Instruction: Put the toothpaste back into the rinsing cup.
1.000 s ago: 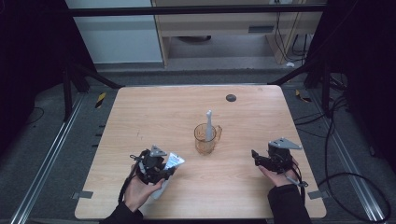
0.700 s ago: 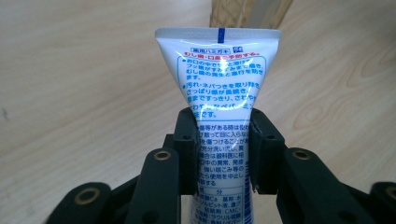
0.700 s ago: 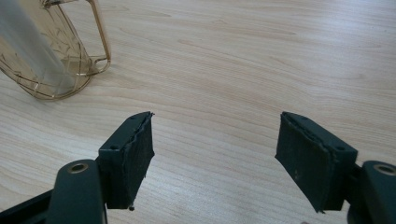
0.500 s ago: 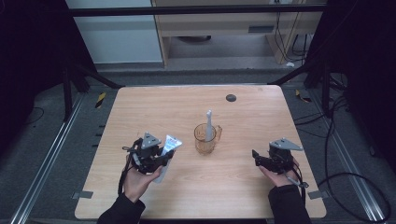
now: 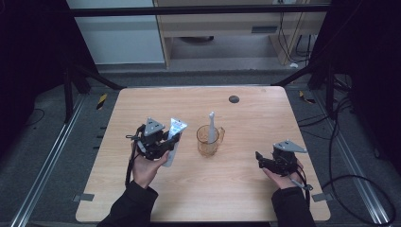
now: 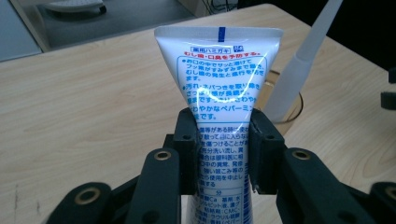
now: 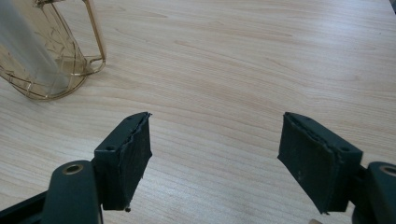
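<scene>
— The tube?
— Glossy white plastic (glare streaks its print).
— The table?
— Matt pale wood grain.
— The cup?
— Clear amber plastic, smooth. The gripper pads look rough, matt black.

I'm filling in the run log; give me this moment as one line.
left tool: shut on white toothpaste tube, lifted | right tool: open, empty, above wooden table | amber glass cup: holds white stick

One toothpaste tube; one amber cup; one white tube inside; two grippers
</scene>
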The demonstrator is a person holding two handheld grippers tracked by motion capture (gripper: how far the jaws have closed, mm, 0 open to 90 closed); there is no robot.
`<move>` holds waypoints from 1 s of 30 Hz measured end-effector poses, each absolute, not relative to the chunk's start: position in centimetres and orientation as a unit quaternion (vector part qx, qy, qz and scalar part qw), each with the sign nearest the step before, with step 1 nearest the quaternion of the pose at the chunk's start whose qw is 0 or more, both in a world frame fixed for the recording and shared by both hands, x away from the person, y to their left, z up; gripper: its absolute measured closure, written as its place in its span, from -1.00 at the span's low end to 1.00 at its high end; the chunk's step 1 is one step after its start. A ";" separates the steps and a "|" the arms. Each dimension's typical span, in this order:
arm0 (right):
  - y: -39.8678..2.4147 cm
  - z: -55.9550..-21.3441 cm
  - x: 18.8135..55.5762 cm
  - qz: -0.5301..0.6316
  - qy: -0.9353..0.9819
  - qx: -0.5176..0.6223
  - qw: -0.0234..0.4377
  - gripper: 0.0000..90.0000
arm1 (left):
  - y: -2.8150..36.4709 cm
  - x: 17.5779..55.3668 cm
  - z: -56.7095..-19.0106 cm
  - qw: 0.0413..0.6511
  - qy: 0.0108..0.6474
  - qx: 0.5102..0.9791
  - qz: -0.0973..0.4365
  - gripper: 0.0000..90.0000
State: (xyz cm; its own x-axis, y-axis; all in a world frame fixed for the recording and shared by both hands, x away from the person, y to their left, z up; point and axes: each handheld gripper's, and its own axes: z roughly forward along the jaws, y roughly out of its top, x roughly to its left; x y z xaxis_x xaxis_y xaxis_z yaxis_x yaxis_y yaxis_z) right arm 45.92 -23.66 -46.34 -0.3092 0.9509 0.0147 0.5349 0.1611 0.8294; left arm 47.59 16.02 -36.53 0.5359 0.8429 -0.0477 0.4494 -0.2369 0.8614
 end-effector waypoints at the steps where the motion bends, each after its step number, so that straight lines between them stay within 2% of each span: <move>1: -23.7 -46.3 45.9 0.384 0.712 0.522 0.271 -0.44 | 15.9 47.8 -36.4 0.448 0.428 0.752 0.223 0.52; 30: -23.6 -46.7 46.1 0.386 0.711 0.521 0.274 -0.45 | 11.9 52.4 -35.1 0.519 0.412 0.709 0.240 0.52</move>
State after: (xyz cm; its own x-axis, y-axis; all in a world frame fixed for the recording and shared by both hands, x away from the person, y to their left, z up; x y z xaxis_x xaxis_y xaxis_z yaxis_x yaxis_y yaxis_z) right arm 46.08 -23.63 -46.71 -0.3079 0.9513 0.0127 0.5286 0.1599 0.8337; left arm 52.39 11.89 -35.05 0.5451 0.8338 -0.0872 0.3348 -0.1211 0.9345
